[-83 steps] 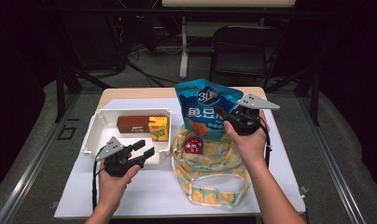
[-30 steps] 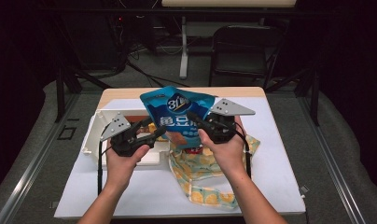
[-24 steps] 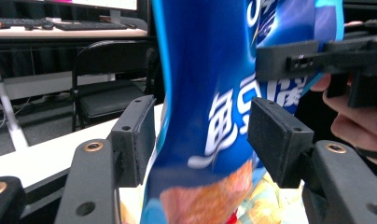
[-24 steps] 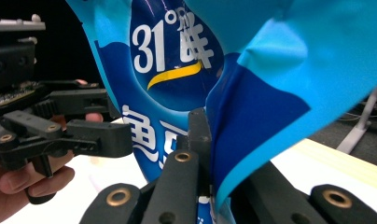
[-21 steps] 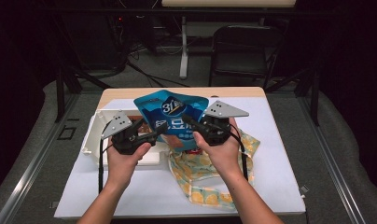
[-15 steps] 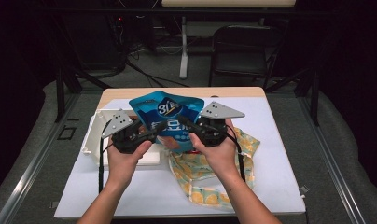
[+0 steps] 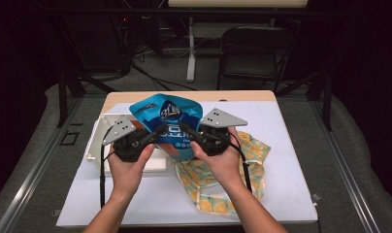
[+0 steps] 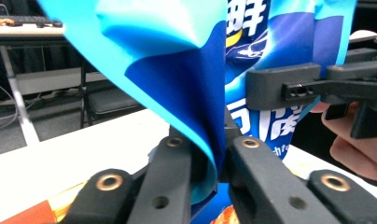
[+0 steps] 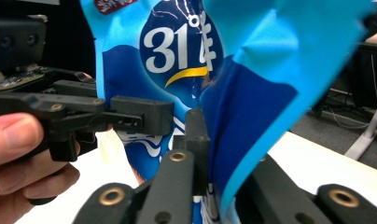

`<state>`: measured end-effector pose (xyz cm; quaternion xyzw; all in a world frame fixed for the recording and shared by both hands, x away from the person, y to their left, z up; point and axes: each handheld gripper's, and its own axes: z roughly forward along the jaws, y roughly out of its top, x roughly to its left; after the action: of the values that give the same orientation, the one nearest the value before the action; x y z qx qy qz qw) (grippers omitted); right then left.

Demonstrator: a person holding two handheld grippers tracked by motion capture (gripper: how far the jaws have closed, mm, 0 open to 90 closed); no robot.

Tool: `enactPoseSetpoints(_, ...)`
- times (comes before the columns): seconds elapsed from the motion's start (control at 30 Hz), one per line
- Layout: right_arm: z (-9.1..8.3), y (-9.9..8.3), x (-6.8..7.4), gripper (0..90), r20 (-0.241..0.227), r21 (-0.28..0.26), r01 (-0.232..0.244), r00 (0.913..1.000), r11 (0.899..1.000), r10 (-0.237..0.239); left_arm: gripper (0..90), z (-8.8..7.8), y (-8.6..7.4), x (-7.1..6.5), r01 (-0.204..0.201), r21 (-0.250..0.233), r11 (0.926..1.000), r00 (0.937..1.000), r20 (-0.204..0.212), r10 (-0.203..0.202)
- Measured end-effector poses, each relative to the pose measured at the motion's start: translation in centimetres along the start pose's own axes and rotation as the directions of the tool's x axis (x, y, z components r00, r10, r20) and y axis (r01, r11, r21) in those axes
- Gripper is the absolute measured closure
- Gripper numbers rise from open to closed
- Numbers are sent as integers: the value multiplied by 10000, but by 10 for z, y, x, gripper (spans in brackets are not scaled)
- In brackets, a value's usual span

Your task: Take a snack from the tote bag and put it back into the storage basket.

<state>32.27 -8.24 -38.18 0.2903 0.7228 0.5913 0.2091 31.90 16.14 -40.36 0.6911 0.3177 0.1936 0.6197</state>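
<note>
A blue snack bag (image 7: 167,116) with white lettering hangs upright above the table between my two hands. My left gripper (image 7: 161,130) has just been closing and is now shut on a fold of the snack bag (image 8: 177,93), whose foil is pinched between the pads of my left gripper (image 8: 219,158). My right gripper (image 7: 184,129) grips the opposite side. Its jaws have just been opening slightly, with the bag (image 9: 252,93) still held between the jaws of my right gripper (image 9: 219,154). Each gripper view also shows the other gripper clamped on the bag.
A white tray (image 7: 94,141) sits on the table under my left hand. An orange-patterned cloth bag (image 7: 223,184) lies below my right hand. The table's wooden far edge (image 7: 233,95) and a black chair (image 7: 252,48) are beyond.
The right gripper carried the snack bag leftward from over the cloth bag. The left gripper came up beside it and closed on the bag's left side.
</note>
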Motion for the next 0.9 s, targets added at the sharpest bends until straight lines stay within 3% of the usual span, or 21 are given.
enactPoseSetpoints(0.07,-1,0,1,745,-124,-48,-13,9999,10000,12,900,-2,0,3,159,-93,9998,9999,32,-159)
enactPoseSetpoints(0.2,-5,0,3,556,78,44,186,9998,9998,-187,900,-8,-1,9,229,-165,9996,9997,-71,-230)
enactPoseSetpoints(0.43,-16,-12,-5,307,213,256,-84,9997,9996,78,900,-21,2,20,242,-284,9993,9991,-341,-252)
enactPoseSetpoints(0.6,-25,-27,-15,261,474,357,-299,9985,9989,282,900,-30,1,30,365,-385,9986,9983,-442,-382)
enactPoseSetpoints(0.9,-43,-54,-34,259,970,588,-708,9932,9958,649,900,-46,0,45,546,-534,9971,9952,-777,-587)
